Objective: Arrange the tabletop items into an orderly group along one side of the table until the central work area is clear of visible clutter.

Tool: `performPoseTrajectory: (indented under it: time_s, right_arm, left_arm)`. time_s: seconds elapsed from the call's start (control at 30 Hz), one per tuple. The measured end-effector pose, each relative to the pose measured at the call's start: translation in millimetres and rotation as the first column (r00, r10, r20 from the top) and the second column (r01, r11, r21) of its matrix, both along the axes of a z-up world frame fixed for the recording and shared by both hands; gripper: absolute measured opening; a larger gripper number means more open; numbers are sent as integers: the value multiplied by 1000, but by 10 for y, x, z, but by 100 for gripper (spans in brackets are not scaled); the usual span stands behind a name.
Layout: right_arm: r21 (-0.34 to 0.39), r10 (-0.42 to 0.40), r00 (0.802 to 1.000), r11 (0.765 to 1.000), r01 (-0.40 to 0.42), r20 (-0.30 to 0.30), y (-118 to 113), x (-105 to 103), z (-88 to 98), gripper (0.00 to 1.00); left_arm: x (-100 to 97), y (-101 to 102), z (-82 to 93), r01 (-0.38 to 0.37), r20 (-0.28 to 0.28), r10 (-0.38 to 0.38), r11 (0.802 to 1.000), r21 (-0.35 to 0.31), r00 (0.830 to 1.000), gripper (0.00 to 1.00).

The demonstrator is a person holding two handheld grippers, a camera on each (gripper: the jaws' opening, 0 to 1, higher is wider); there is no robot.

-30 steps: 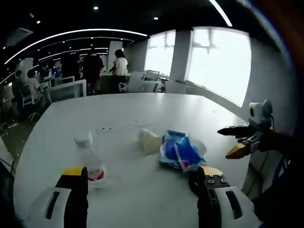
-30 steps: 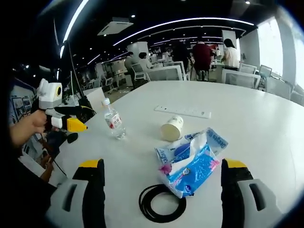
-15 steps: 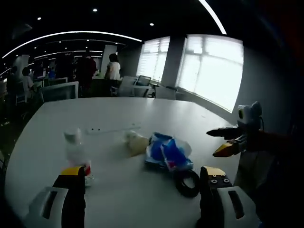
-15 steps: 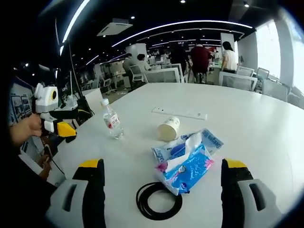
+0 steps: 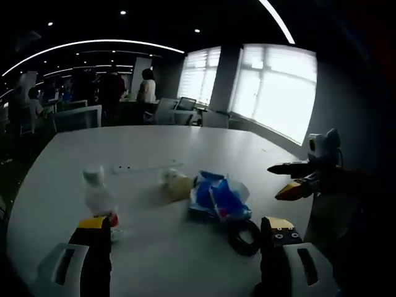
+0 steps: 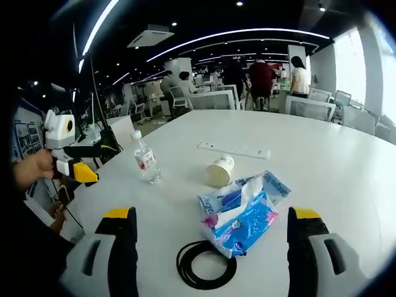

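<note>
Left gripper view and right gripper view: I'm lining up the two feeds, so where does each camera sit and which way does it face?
Left gripper view: rides the left gripper, facing windows across the white table; the right gripper enters from the right.
Right gripper view: rides the right gripper, facing the office; the left gripper and hand enter from the left.
Shared: clear plastic bottle, paper cup, blue tissue pack, black cable coil.

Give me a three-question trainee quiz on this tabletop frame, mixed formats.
1. True or false: the coiled black cable lies on the white table.
2. Which lies on its side? A the clear plastic water bottle B the white paper cup
3. Fill in: the blue tissue pack lies between the cable and the ____.

Key: 1 true; 2 B; 3 cup. Both tongs, left and right, are open and hold nothing.
</note>
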State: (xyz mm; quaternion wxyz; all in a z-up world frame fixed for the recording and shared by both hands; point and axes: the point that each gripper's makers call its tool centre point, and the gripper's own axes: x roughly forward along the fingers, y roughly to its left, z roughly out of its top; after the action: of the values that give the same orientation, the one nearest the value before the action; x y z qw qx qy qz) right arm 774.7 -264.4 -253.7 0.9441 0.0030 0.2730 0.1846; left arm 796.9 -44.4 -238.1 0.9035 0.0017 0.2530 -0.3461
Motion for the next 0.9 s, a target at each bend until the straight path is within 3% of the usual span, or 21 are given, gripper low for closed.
performPoseTrajectory:
  time_s: [0.33,0.9]
  right_arm:
    - [-18,14,1000,1000,-14,21,-4,160,54,94]
    - [-49,50,999,998,-49,21,107,458,6,78]
  left_arm:
    - [-22,19,-9,3,-2,-3,1000,-11,1000,100]
    - [-41,91,6,-14,0,14,1000,-14,1000,100]
